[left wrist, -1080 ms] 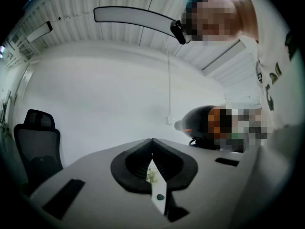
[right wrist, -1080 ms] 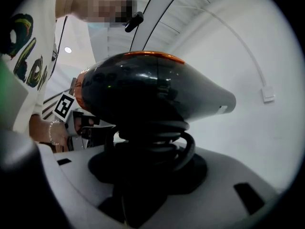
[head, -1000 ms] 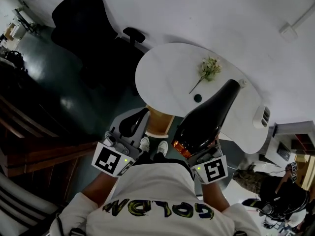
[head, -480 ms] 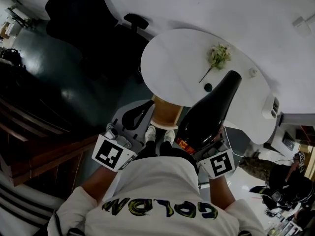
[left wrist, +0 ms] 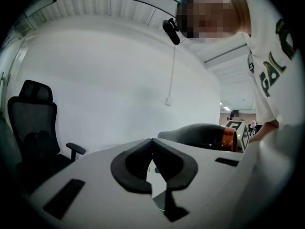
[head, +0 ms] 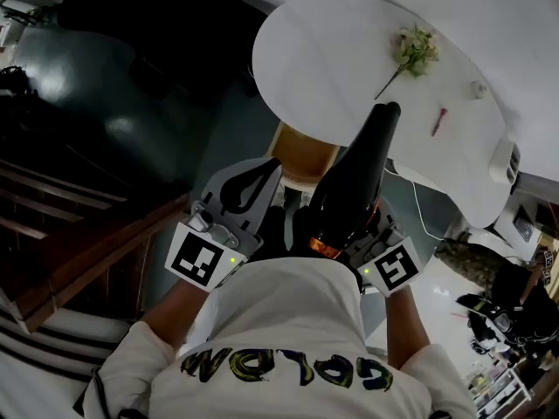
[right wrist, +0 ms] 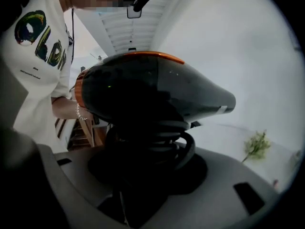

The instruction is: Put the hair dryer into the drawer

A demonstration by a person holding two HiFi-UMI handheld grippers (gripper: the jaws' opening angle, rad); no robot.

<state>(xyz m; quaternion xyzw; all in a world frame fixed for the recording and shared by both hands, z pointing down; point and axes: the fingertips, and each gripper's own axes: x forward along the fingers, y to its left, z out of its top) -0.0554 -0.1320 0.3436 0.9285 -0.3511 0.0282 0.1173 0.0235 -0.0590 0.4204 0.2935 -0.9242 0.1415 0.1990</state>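
The hair dryer (head: 354, 190) is black with an orange ring at its rear, and its nozzle points away toward the table. My right gripper (head: 371, 234) is shut on its handle, which has the cord wound round it (right wrist: 157, 144); the dryer's body (right wrist: 157, 92) fills the right gripper view above the jaws. My left gripper (head: 260, 168) is held beside it at the left, its jaws meeting at the tips (left wrist: 152, 142) with nothing between them. From the left gripper view the dryer (left wrist: 200, 135) shows at the right. No drawer is in view.
A white rounded table (head: 332, 68) lies ahead on a tan pedestal (head: 301, 151), with a flower sprig (head: 415, 46) and a small red item (head: 438, 122) on it. A dark office chair (left wrist: 33, 123) stands at the left. Wooden steps (head: 70, 234) run along the left.
Both grippers have dropped lower, the right one tipping downward with the dryer still in its grip. The table now sits higher in the head view.
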